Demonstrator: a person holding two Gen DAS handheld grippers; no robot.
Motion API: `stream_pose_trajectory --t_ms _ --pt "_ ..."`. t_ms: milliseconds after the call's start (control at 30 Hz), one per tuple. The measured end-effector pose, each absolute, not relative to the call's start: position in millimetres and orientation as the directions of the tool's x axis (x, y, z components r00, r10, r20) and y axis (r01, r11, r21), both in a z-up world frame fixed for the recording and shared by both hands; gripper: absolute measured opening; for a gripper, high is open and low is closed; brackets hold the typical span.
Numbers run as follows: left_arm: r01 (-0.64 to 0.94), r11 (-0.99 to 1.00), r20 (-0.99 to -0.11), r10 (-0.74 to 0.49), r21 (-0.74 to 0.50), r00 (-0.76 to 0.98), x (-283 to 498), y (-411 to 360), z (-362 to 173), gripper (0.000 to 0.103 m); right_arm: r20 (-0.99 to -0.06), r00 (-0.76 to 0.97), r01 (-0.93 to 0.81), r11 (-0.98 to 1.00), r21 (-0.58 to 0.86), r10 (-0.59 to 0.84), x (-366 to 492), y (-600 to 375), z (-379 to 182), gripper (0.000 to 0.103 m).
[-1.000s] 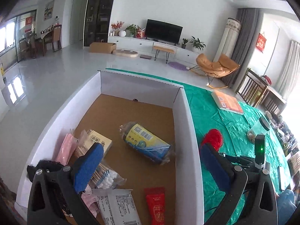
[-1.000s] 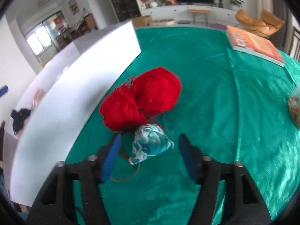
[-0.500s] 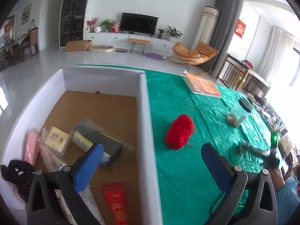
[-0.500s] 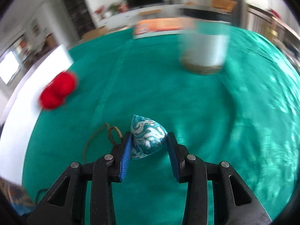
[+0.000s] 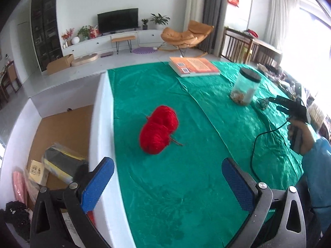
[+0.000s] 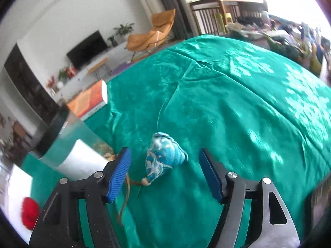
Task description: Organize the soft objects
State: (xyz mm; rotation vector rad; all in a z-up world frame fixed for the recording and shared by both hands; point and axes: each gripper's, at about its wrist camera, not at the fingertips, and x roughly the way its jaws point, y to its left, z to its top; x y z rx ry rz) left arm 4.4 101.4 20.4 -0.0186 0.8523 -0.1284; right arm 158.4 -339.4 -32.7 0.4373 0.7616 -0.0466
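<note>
A red yarn ball (image 5: 158,130) lies on the green tablecloth (image 5: 206,107), ahead of my open, empty left gripper (image 5: 167,183). It shows small at the lower left of the right wrist view (image 6: 30,212). A blue-and-white patterned fabric pouch (image 6: 163,161) with a brown cord lies on the cloth between the fingers of my open right gripper (image 6: 165,173), apart from both pads. In the left wrist view the right gripper (image 5: 275,103) is at the far right, beside the jar.
A white box with a cardboard floor (image 5: 62,128) holds packaged items on the left. A clear jar with a black lid (image 5: 245,86) stands close to the left of the right gripper (image 6: 68,144). An orange book (image 5: 193,66) lies at the back.
My right gripper carried the pouch right, away from the yarn to beside the jar, then opened and let it go. My left gripper swung right from over the box to the yarn.
</note>
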Motion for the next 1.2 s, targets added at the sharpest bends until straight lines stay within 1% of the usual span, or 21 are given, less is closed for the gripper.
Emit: stream_pose_trajectory --t_ms 67,167,300,367,433,467,600,633,700,933,1200 --pt "0.123 0.990 -0.765 -0.133 -0.071 0.630 8 91 13 0.103 -0.708 0.701 0.219 0.918 0.331 0.088 131 -330 -30 0.072" --pt "0.137 0.989 -0.789 -0.126 -0.053 0.602 16 76 3 0.103 -0.773 0.633 0.217 0.948 0.234 0.046 92 -308 -38 0.072" --pt "0.138 0.990 -0.810 -0.066 0.018 0.583 28 60 -8 0.103 -0.783 0.621 0.172 0.973 0.157 0.017 46 -282 -46 0.072" --pt "0.140 0.989 -0.812 -0.036 0.057 0.582 30 55 -11 0.103 -0.795 0.606 0.146 0.980 0.133 0.018 41 -273 -47 0.072" --pt "0.142 0.986 -0.811 -0.013 0.087 0.585 33 51 -12 0.103 -0.780 0.626 0.135 0.985 0.105 -0.003 36 -269 -42 0.072" --pt "0.141 0.985 -0.811 -0.003 0.098 0.585 33 50 -12 0.103 -0.782 0.623 0.139 0.986 0.091 -0.015 35 -268 -43 0.074" --pt "0.139 0.980 -0.807 0.032 0.141 0.589 35 48 -13 0.103 -0.831 0.556 0.139 0.989 0.052 -0.035 41 -260 -56 0.075" --pt "0.138 0.978 -0.806 0.043 0.154 0.590 35 48 -14 0.103 -0.830 0.556 0.140 0.990 0.037 -0.048 41 -259 -56 0.075" --pt "0.138 0.976 -0.805 0.056 0.169 0.591 37 47 -14 0.103 -0.832 0.552 0.136 0.990 0.024 -0.056 40 -257 -56 0.075" --pt "0.121 0.969 -0.800 0.104 0.216 0.591 46 44 -19 0.103 -0.835 0.547 0.128 0.992 0.014 -0.059 40 -253 -57 0.082" --pt "0.134 0.954 -0.790 0.139 0.268 0.597 49 36 -22 0.103 -0.835 0.547 0.127 0.992 0.018 -0.055 41 -254 -56 0.085"
